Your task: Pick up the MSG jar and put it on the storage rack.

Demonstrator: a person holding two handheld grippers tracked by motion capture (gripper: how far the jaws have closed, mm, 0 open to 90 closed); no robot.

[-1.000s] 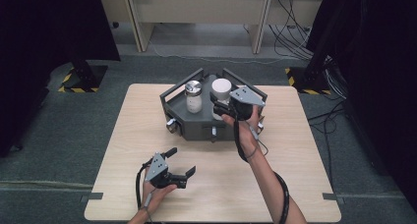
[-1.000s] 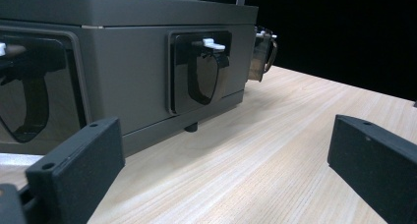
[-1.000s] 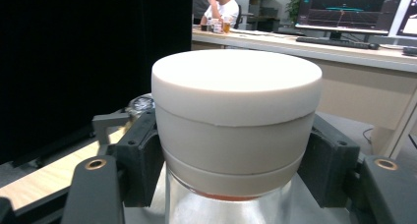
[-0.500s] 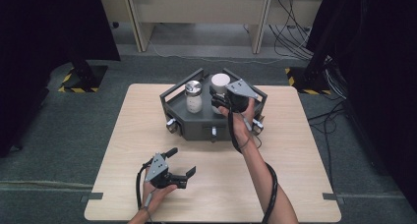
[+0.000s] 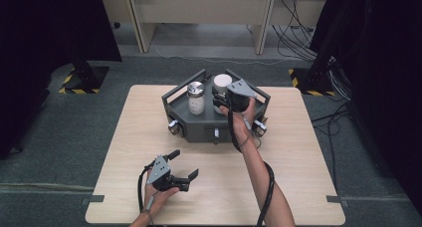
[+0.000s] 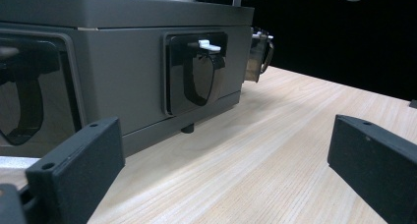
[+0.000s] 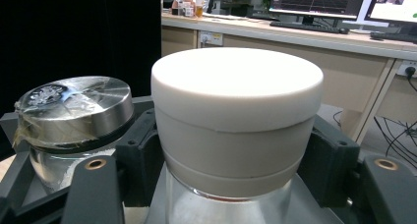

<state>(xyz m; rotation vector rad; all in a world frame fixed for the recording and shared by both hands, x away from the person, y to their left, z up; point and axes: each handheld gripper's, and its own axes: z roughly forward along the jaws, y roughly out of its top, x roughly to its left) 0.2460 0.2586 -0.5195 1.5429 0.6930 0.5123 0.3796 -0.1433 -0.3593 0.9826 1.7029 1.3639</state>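
Observation:
A glass jar with a white lid [image 5: 222,82] [image 7: 236,116] stands in the dark grey hexagonal tray-box [image 5: 199,130] at the table's far middle. My right gripper [image 5: 220,100] [image 7: 241,189] reaches over the box's front, and its jaws are shut on the jar's glass body below the lid. Beside it on the left stands a second glass jar with a metal lid [image 5: 195,97] [image 7: 74,106]. My left gripper [image 5: 184,163] [image 6: 221,175] rests low on the wooden table near the front edge. It is open with nothing between its jaws, and it faces the box's front panel [image 6: 123,76].
The box's front carries black loop handles with a white tab [image 6: 209,46] and metal clasps [image 6: 259,54] at its corners. Raised bars [image 5: 181,85] frame the tray's rim. Bare wood [image 5: 308,152] lies right of the arm. Cables [image 5: 298,23] run across the floor behind.
My right gripper has moved a little left and farther back over the tray, and the white-lidded jar has gone with it. The left gripper has stayed put.

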